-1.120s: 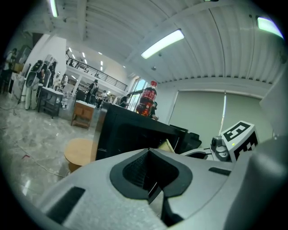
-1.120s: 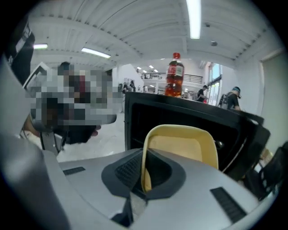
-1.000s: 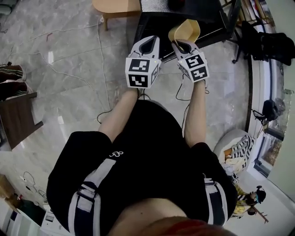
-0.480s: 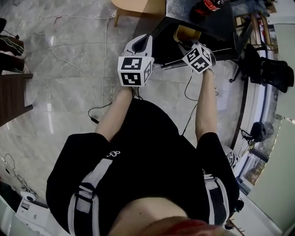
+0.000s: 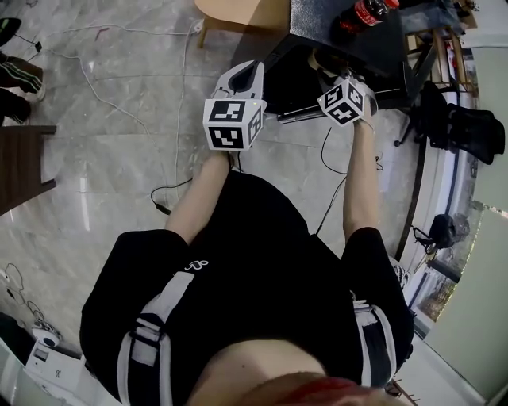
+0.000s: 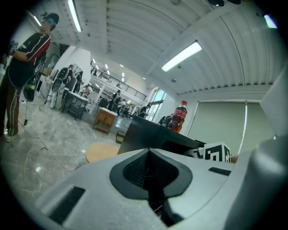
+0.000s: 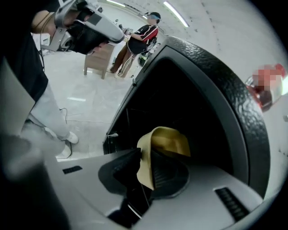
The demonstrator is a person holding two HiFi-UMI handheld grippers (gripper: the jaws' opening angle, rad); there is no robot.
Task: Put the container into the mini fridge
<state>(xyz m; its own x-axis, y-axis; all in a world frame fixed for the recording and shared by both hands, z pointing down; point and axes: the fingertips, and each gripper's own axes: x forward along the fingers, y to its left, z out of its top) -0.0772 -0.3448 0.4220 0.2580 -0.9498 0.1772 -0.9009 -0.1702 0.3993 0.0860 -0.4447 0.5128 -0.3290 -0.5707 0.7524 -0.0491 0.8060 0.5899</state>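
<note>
A tan, soft-walled container [image 7: 165,143] is pinched by its rim in my right gripper [image 7: 143,170], which is shut on it. Both sit in the dark opening of the black mini fridge [image 7: 211,81]. In the head view the right gripper [image 5: 325,73] reaches into the fridge [image 5: 349,44] and the container is almost hidden. My left gripper [image 5: 252,73] hovers left of the fridge's open door [image 5: 278,63]. It is shut with nothing in it, as the left gripper view [image 6: 150,179] also shows.
A cola bottle [image 5: 367,11] stands on top of the fridge. A round wooden table [image 5: 238,12] stands just left of it. Cables [image 5: 171,119] trail over the marble floor. A dark bench [image 5: 20,162] is at far left and black chairs [image 5: 464,119] at right. A person [image 7: 141,38] stands far off.
My right gripper has carried the container from in front of the fridge into its opening, so it barely shows from the head view. The left gripper stays beside the door.
</note>
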